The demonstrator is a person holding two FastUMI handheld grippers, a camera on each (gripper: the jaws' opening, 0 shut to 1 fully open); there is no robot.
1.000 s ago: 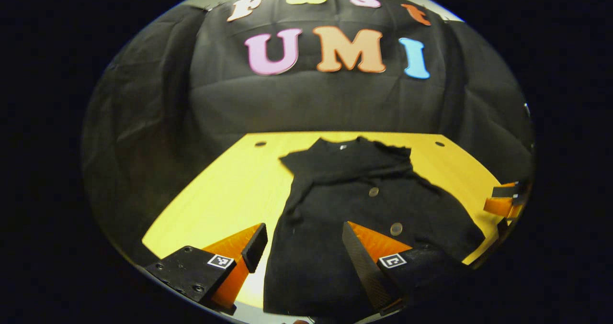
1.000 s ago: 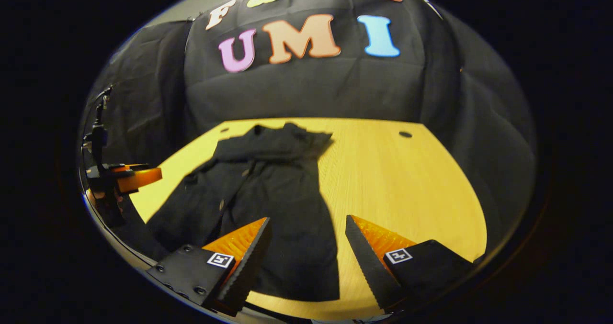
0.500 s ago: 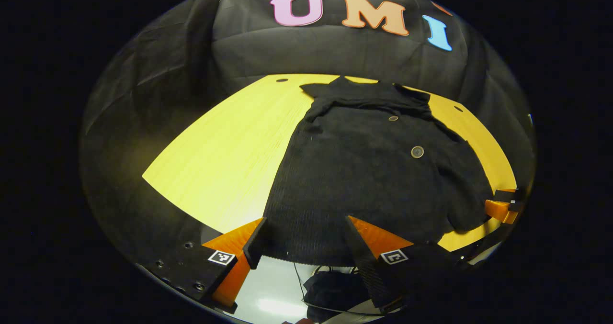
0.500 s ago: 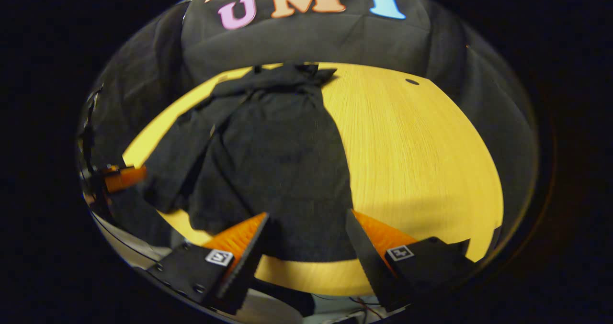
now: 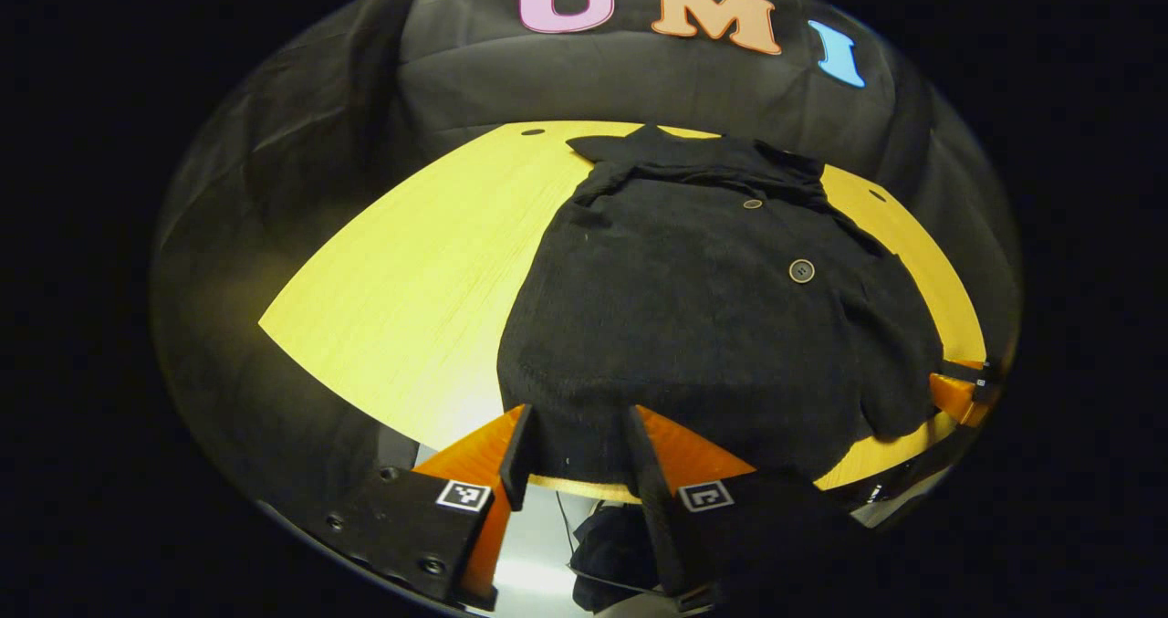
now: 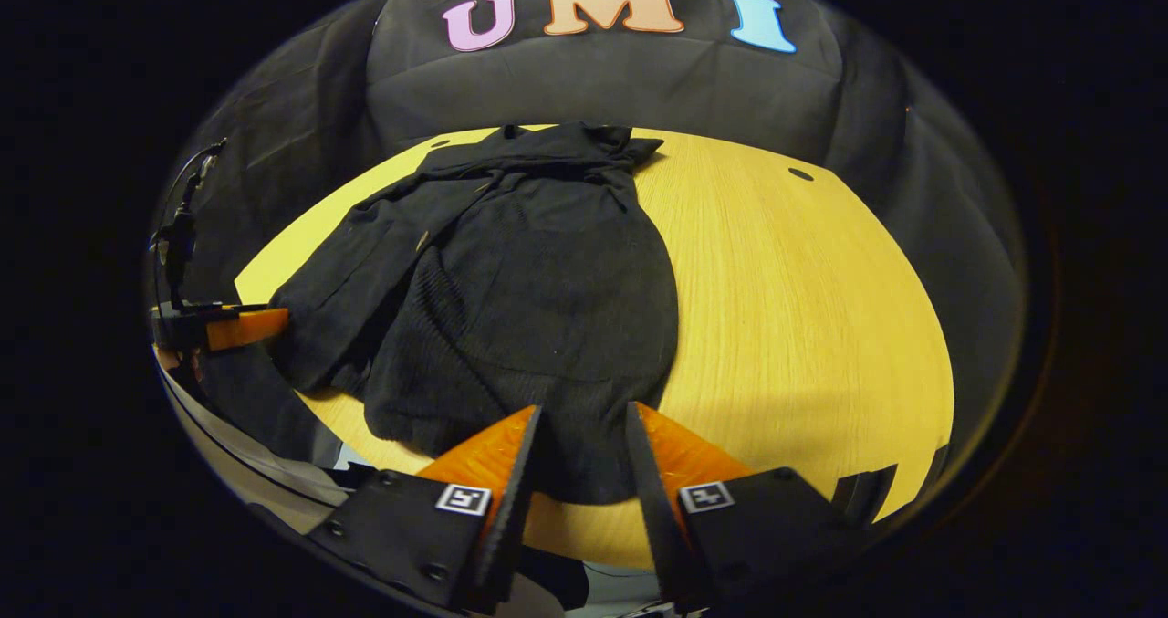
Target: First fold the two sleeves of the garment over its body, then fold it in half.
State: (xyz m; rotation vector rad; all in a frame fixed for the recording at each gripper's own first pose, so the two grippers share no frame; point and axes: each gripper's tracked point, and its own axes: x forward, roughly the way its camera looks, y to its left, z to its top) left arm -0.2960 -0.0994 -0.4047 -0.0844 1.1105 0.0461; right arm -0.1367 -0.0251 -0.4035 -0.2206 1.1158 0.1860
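A black buttoned garment [image 5: 693, 308] lies flat on the yellow table [image 5: 411, 280], collar at the far side, both sleeves laid over its body. My left gripper [image 5: 577, 417] is at the near hem, its fingers part-way closed with the hem's left part between them and a gap still showing. In the right gripper view, the garment [image 6: 547, 280] reaches down to my right gripper [image 6: 584, 413], which straddles the hem's right part the same way. Neither pair of fingers visibly presses the cloth.
The table's near edge [image 6: 593, 536] runs just under both grippers, with floor and a dark bundle [image 5: 611, 545] below it. Bare tabletop [image 6: 803, 308] spreads right of the garment. The right gripper [image 5: 958, 390] shows at the left gripper view's right edge.
Both grippers tilted down and came to the garment's near hem. Over the last half second each pair of fingers narrowed around the hem. The garment has not shifted.
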